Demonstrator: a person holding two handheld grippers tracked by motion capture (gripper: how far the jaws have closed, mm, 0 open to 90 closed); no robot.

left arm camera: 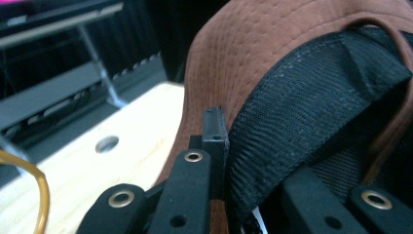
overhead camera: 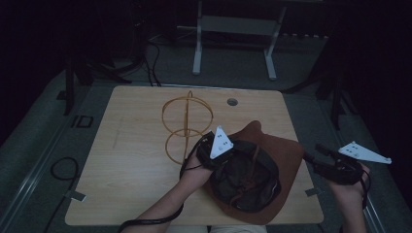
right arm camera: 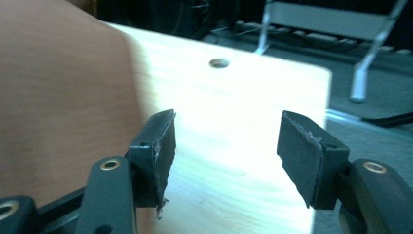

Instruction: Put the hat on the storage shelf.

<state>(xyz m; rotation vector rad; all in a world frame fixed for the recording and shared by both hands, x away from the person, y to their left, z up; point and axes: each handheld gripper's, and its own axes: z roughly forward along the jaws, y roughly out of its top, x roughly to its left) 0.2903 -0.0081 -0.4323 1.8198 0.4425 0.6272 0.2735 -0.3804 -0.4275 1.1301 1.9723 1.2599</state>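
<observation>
At the desk's (overhead camera: 126, 194) 5 o'clock corner, a brown hat (overhead camera: 277, 150) lies crown-down | left hand-held gripper (overhead camera: 214, 145) clamps its black-lined rim | right hand-held gripper (overhead camera: 320, 158) hangs wide open, empty | wire stand (overhead camera: 187, 124) at 12 o'clock bare; hanging seemingly pending.

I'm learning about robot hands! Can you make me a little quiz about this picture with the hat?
1. True or false: the right gripper is open.
2. What is the left gripper pinching? A) wire stand B) brown hat C) cable
3. What lies on the table left of the brown hat?

Key: 1. True. 2. B, at its black inner band. 3. The golden wire stand.
</observation>
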